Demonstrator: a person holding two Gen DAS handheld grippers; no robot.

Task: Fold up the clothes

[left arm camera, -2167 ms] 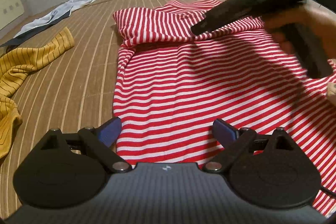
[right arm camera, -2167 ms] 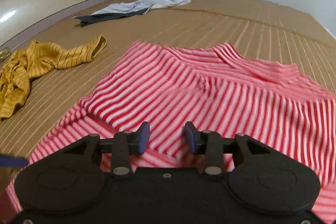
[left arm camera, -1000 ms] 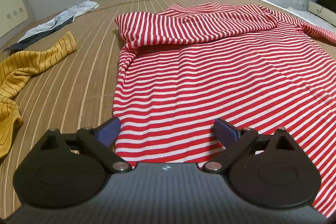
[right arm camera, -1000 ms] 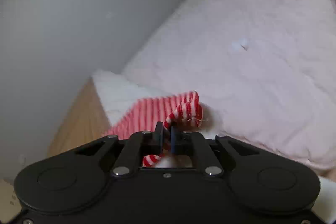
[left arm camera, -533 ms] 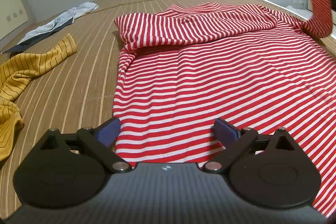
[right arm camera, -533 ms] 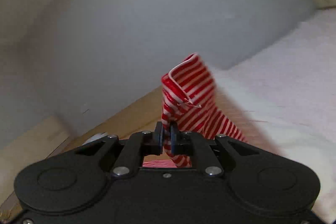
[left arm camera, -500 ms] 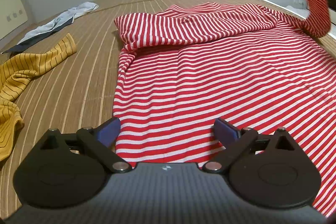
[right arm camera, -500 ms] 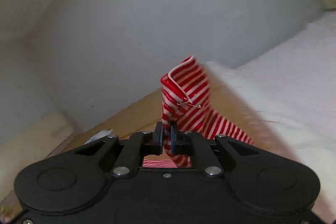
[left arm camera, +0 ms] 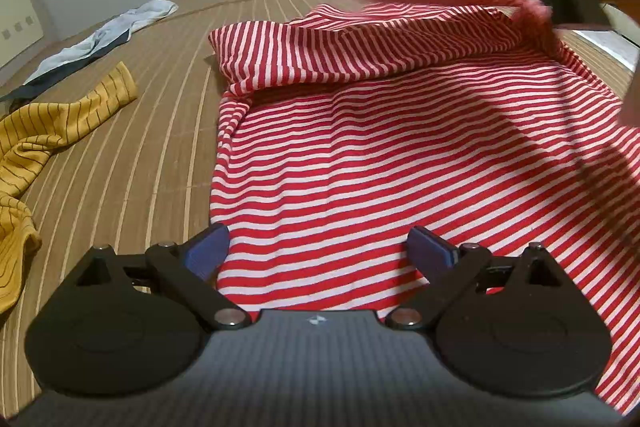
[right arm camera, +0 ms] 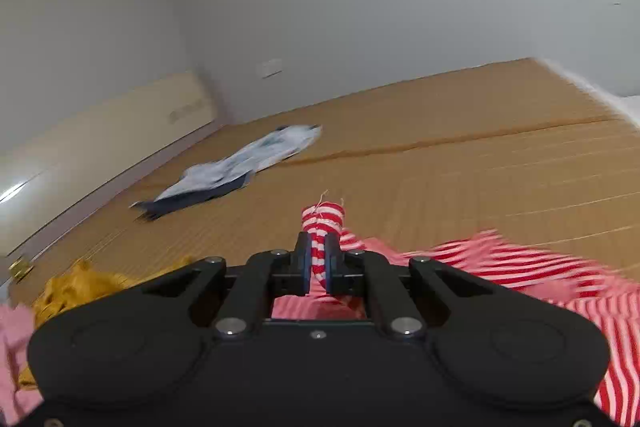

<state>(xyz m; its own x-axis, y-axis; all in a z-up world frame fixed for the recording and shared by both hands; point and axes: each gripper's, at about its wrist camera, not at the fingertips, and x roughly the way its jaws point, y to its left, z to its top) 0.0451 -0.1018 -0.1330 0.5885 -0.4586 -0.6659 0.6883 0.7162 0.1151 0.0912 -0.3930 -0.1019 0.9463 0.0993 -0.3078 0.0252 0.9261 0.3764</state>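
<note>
Red-and-white striped shirt (left arm camera: 392, 155) spread on woven mat (left arm camera: 152, 131), centre to 3 o'clock. Right gripper (right arm camera: 319, 259) clamped on a shirt sleeve (right arm camera: 322, 223), raised at 1 o'clock. Left gripper (left arm camera: 320, 255) spread wide, empty, at 6 o'clock hem. Mustard garment (left arm camera: 48, 131) at 9 o'clock.

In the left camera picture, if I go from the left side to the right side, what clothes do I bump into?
Yellow striped garment → white and dark garment → red and white striped shirt.
</note>
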